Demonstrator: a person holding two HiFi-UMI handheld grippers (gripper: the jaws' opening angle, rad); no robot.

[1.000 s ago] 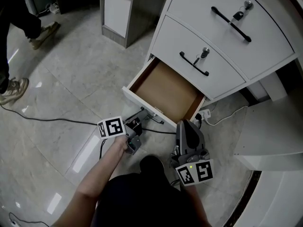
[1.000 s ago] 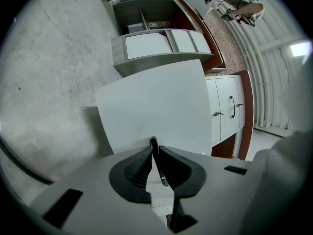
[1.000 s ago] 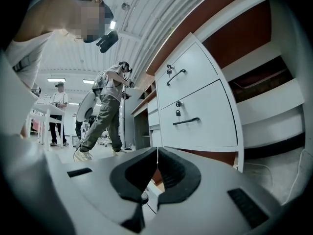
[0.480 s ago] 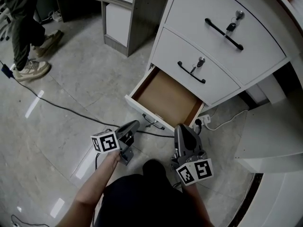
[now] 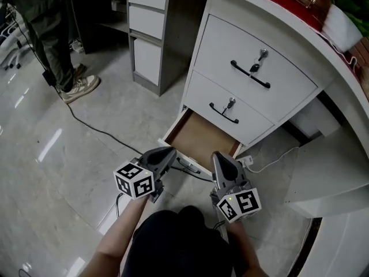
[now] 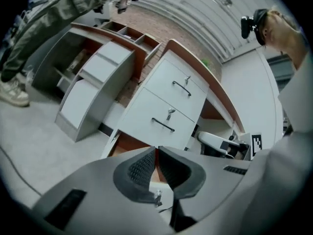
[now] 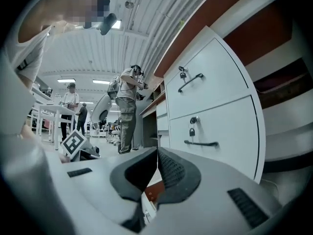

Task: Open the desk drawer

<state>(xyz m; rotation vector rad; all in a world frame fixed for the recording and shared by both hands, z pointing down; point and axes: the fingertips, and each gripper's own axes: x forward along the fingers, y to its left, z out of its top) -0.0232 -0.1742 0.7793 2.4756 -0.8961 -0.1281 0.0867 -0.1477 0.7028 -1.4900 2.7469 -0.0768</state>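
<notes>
The desk drawer (image 5: 203, 135), the lowest of three in a white curved pedestal, stands pulled out towards the person. Only its bare brown floor shows inside. Directly above it the middle drawer (image 5: 223, 109) is shut, with a black bar handle and a key (image 5: 230, 103) in its lock. The top drawer (image 5: 256, 69), above that again, is shut as well, with its own black handle and a key in its lock.

Both grippers hang just in front of the open drawer's front panel, apart from it and pointing towards it. The left gripper (image 5: 169, 153) is off the panel's left end. Its own view shows the left gripper (image 6: 156, 152) with its ribbed pad tips pressed together and nothing between them; these jaws have just closed a little further. The right gripper (image 5: 219, 156) is off the panel's right end. In its own view the right gripper (image 7: 157, 153) also has its tips meeting, and it grips nothing.

A black cable (image 5: 95, 127) trails over the pale tiled floor to the left of the open drawer. A white socket strip (image 5: 248, 161) lies on the floor at the drawer's right corner. Well to its left, a person (image 5: 55, 33) stands beside a grey and white cabinet (image 5: 149, 27) whose drawers are shut.
</notes>
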